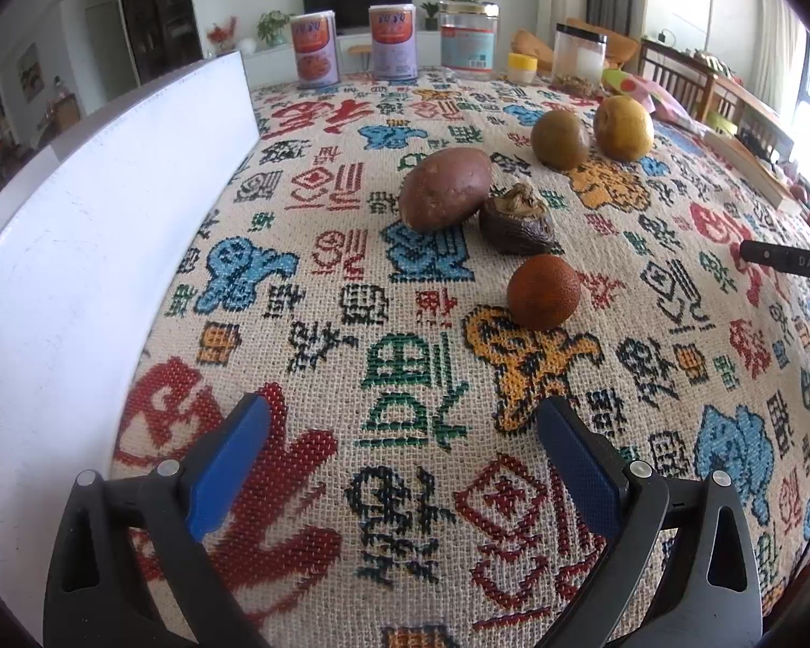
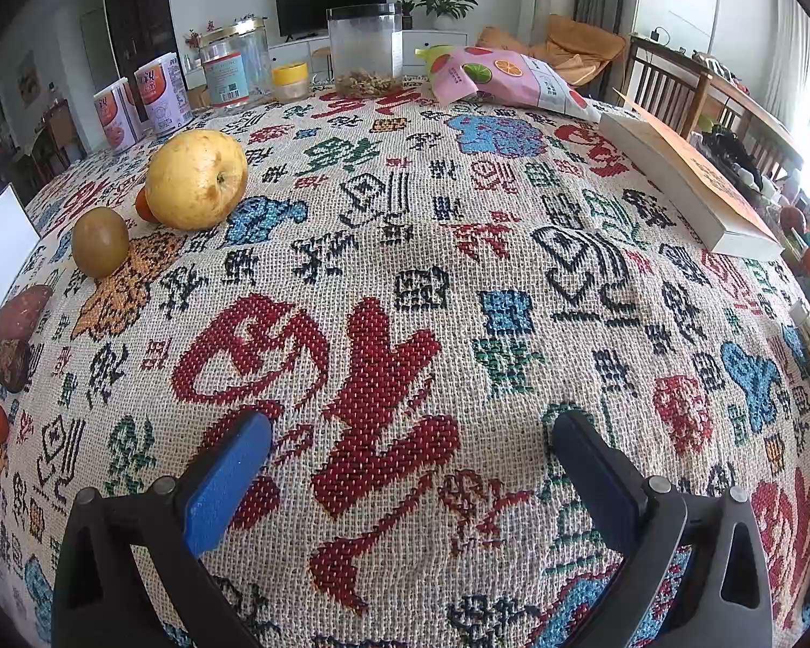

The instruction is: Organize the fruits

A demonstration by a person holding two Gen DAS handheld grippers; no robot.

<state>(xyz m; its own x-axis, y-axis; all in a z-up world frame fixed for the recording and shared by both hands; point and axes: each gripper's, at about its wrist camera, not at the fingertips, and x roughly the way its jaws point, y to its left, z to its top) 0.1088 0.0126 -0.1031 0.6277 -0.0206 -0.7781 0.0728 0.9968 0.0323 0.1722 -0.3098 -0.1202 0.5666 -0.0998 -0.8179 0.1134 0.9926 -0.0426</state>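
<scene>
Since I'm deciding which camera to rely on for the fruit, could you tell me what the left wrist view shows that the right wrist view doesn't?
Only the left wrist view shows the left gripper, open, and nearly the whole white panel, which the right view shows only as a corner.

Only the right wrist view shows the right gripper, open, the pink snack bag, the whole book and a small orange fruit behind the pear.

Both show the yellow pear, green kiwi, brown potato-like piece, orange fruit and the jars.

home: tv (image 2: 330, 1), dining chairs (image 2: 669, 92)
</scene>
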